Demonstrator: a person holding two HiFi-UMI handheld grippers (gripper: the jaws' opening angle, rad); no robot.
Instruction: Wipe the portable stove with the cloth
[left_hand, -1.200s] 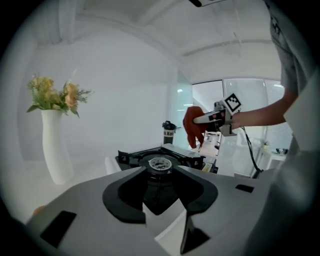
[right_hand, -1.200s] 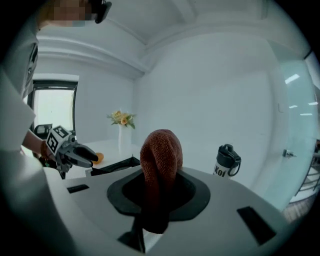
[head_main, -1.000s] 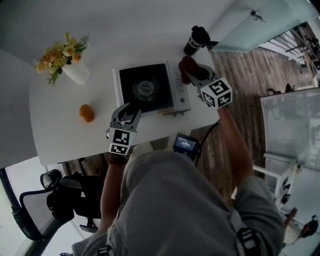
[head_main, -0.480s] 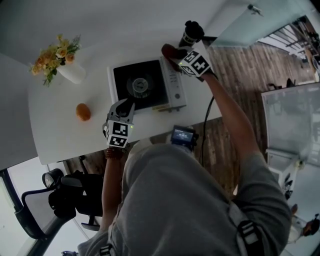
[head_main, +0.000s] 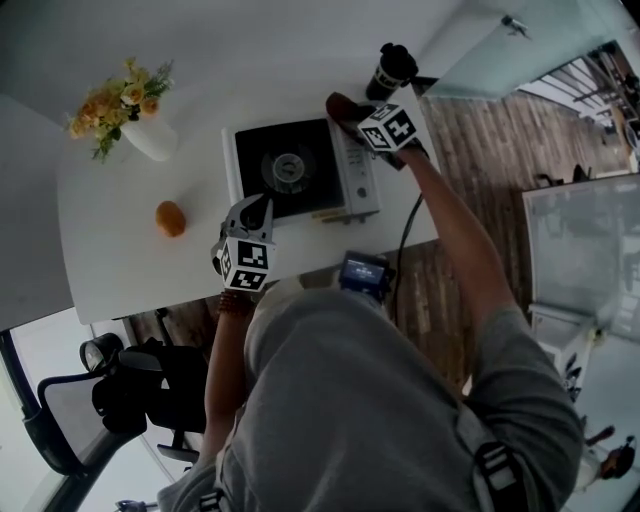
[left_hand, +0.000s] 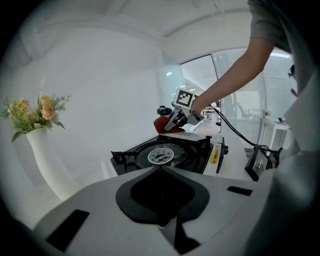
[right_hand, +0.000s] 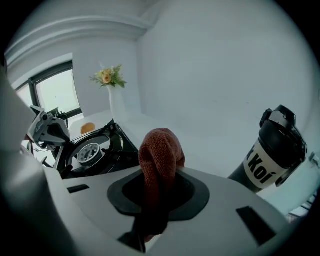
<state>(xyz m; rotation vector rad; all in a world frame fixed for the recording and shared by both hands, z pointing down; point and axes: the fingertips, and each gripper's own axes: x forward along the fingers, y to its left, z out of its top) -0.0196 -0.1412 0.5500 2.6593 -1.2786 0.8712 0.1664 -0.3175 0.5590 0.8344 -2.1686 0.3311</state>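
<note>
- White table (head_main: 120, 250) carrying portable stove (head_main: 300, 178) near its right end.
- Right gripper (head_main: 352, 116) pinching red cloth (head_main: 338, 102), bunched over stove's far right corner, beside black bottle (head_main: 392, 68).
- Left gripper (head_main: 256, 208) just squeezed together on nothing, by stove's near left corner, well apart from cloth.

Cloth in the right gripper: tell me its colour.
The cloth is rust red, clearest in the right gripper view.

Site: office-type room | Evidence: swivel chair (head_main: 65, 425) off the white table's (head_main: 120, 270) near-left corner; glass partitions (head_main: 575, 240); wood-plank floor (head_main: 480, 150) beyond its right edge; tall windows (right_hand: 55, 95).
</note>
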